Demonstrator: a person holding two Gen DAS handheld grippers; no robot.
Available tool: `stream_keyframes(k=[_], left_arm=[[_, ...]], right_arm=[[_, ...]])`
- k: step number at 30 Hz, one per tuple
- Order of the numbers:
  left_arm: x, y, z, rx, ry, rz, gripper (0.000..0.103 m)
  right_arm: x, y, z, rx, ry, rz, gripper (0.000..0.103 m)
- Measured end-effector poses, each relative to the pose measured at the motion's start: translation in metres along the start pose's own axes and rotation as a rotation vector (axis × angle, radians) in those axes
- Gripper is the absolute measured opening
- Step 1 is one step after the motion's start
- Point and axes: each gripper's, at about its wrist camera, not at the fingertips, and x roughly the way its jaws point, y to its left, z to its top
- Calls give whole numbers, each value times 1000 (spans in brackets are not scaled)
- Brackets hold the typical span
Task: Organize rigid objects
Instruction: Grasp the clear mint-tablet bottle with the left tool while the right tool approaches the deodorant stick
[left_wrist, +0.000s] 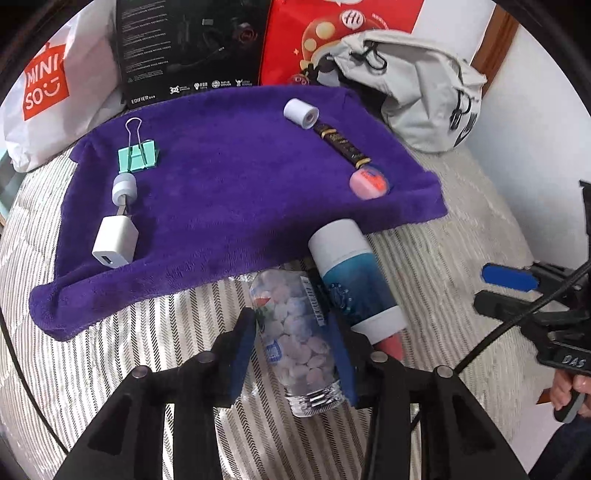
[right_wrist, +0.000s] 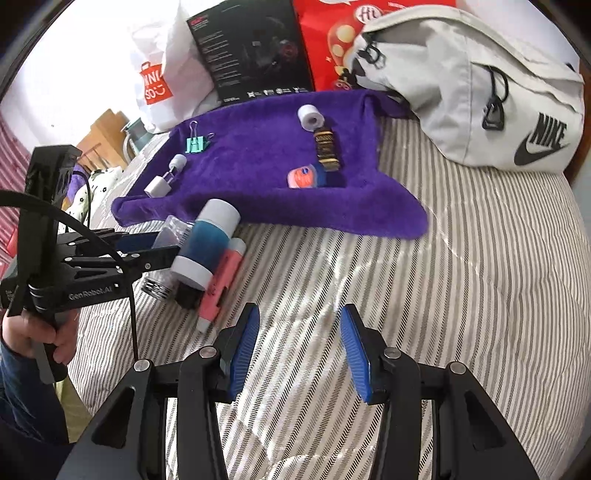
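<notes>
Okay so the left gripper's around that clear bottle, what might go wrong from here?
1. The left gripper holds the clear bottle by its smooth wall, lying flat; it may slip or pivot when lifted.
2. The blue tube lies right against the bottle, with a pink pen beside it; lifting could roll or drag them.
3. The bottle's threaded mouth looks uncapped, so tipping it could spill the pieces inside.

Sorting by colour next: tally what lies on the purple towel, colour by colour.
White: 3 (roll, plug, charger)
Green: 1 (clip)
Dark: 1 (bar)
Pink: 1 (ball)
Total: 6
</notes>
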Motion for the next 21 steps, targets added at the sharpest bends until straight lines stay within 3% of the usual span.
stream_keyframes(k=[3,7,12,21], left_arm=[[2,0,-2,14,3,14,41],[4,7,-10,34,24,107,41],[3,17,-13,12,13,79,41],[7,6,-10,71,-6,126,39]], right_arm=[[1,0,1,-4,0,-3,46],[3,3,1,-15,3,2,46],[10,7,2,-19,17,10,46],[21,13,6,28,13,25,46]])
